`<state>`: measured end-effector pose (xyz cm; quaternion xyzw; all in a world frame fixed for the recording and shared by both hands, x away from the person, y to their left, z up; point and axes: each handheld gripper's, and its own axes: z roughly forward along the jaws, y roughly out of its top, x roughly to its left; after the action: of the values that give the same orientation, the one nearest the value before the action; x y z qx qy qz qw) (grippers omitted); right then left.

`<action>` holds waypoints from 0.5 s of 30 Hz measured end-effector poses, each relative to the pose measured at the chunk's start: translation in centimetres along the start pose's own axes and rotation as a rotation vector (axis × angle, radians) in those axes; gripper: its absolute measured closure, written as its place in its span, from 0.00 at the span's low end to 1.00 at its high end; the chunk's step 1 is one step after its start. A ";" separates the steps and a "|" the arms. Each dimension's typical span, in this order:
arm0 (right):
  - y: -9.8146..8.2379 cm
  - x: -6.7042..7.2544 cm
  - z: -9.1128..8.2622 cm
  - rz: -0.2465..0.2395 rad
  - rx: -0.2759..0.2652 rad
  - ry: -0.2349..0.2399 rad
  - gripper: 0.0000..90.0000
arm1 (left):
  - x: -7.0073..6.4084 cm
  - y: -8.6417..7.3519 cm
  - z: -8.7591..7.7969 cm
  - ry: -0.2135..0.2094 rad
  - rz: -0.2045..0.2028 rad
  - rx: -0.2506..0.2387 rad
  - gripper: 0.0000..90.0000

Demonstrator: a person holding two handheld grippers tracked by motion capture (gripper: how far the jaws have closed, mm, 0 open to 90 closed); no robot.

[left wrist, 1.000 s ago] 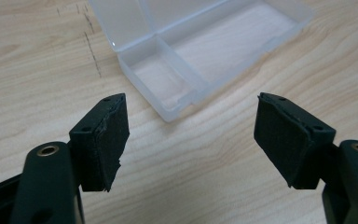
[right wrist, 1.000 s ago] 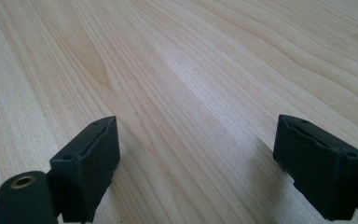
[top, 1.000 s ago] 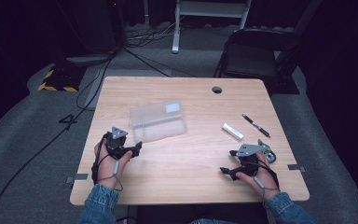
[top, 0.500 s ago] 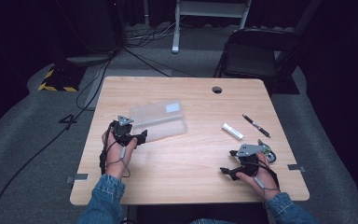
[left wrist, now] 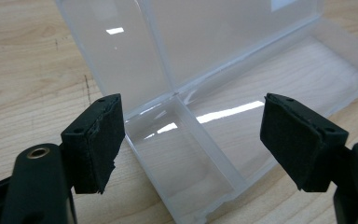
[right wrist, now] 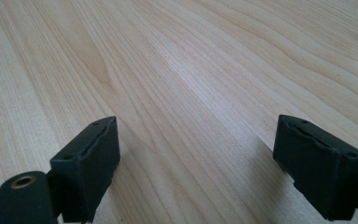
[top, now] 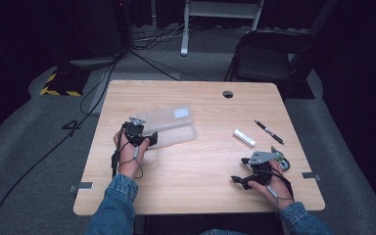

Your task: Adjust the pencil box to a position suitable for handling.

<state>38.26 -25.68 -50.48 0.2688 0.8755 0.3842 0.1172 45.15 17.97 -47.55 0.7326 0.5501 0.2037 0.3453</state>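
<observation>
Plenty of bare wood on the table between the two hands, and the front edge has nothing near it. The clear plastic box sits left of centre, well in from every edge, lid flipped up, its long axis running left-right with the right end angled slightly toward the person. The left gripper is right at the box's near-left corner; its jaws have just been opening and now straddle that corner with pads not pressing on it. The right gripper rests low near the front right, jaws spread wide over bare wood, holding nothing.
</observation>
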 end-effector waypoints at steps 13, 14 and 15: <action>0.0 0.0 0.0 0.000 -0.001 -0.001 0.17 | 0.2 -1.1 1.5 0.049 0.009 0.078 0.26; 0.0 0.0 0.0 0.000 -0.001 -0.001 0.16 | 0.3 -1.2 1.5 0.036 -0.001 0.078 0.26; 0.0 0.0 0.0 0.000 -0.001 -0.001 0.16 | 0.4 -1.2 1.5 0.027 -0.013 0.080 0.27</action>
<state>38.24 -25.67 -50.49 0.2690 0.8752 0.3846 0.1176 45.50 18.09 -49.50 0.7393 0.5672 0.1892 0.3097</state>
